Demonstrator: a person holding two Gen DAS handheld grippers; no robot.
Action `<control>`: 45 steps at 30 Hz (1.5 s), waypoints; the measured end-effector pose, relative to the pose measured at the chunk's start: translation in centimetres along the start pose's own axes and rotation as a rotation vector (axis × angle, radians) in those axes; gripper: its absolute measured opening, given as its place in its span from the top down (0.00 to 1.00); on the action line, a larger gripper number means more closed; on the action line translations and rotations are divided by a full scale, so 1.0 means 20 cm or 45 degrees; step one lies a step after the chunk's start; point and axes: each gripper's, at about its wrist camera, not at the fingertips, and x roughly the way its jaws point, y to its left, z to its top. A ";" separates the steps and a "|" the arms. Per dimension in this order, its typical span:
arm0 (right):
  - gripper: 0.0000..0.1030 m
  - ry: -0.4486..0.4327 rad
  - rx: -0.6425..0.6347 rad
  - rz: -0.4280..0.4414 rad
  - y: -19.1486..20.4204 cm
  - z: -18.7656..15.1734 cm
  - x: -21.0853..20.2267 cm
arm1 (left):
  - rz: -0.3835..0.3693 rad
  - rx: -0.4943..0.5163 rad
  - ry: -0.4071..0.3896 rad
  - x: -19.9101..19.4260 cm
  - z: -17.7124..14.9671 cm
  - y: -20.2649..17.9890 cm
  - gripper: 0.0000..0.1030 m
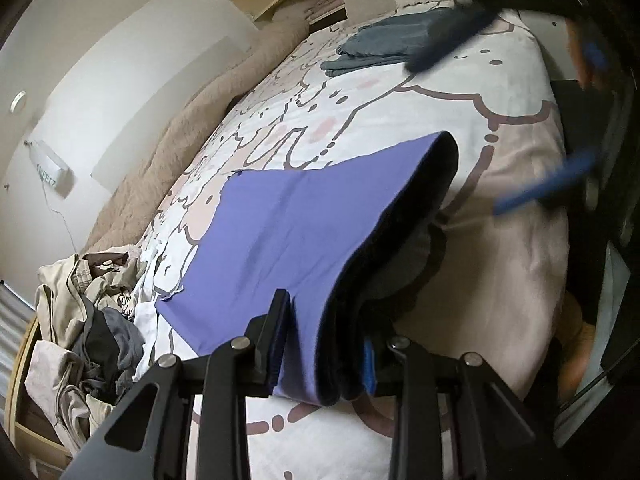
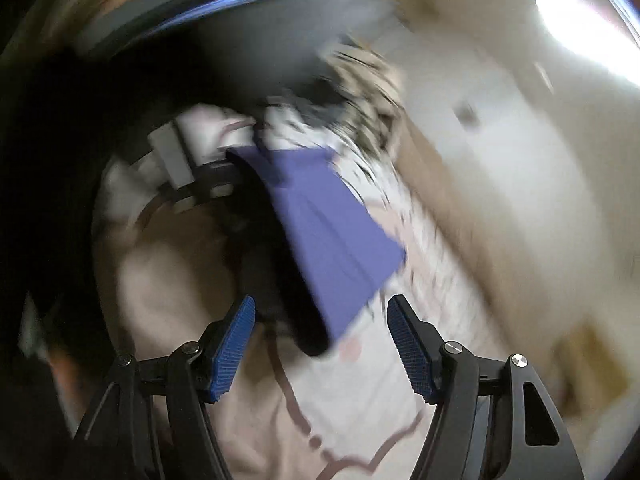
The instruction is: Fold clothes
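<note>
Left gripper is clamped tight on the folded purple garment, pinching several layers of its near edge btwn the two fingers, blue pad just showing on the right side. Garment's purple outside, dark grey/black lining showing along the fold on its right. It stretches away from the jaws and lies across the bedspread, a white-and-pink cartoon print w/ brown outlines.

Right gripper is wide open, nothing btwn the blue ribbed pads. It hangs above the bed, apart from the cloth; the same purple garment shows just beyond the fingertips in the right wrist view. That whole view is heavily motion-blurred, so detail's poor. In the left wrist view the right gripper's blue fingers appear as blurred streaks at the right edge, over the bedspread.

Further out: a folded grey-blue stack sits at the far end of the bed, well apart from the purple piece. Fluffy beige blanket runs along the bed's left side by the wall. Near-left, a heap of unfolded clothes, beige, grey, dark, sits at the bed's edge.
</note>
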 end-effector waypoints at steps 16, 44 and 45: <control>0.80 -0.143 -0.520 -0.162 0.08 0.01 0.57 | -0.236 -0.431 -0.140 -0.27 -0.11 0.32 0.68; 0.83 0.121 -0.005 0.592 -0.44 0.22 0.26 | -0.335 -0.400 0.237 0.11 -0.27 0.34 0.52; 0.83 0.140 0.019 0.632 -0.50 0.25 0.31 | -0.357 -0.431 0.237 0.11 -0.28 0.36 0.51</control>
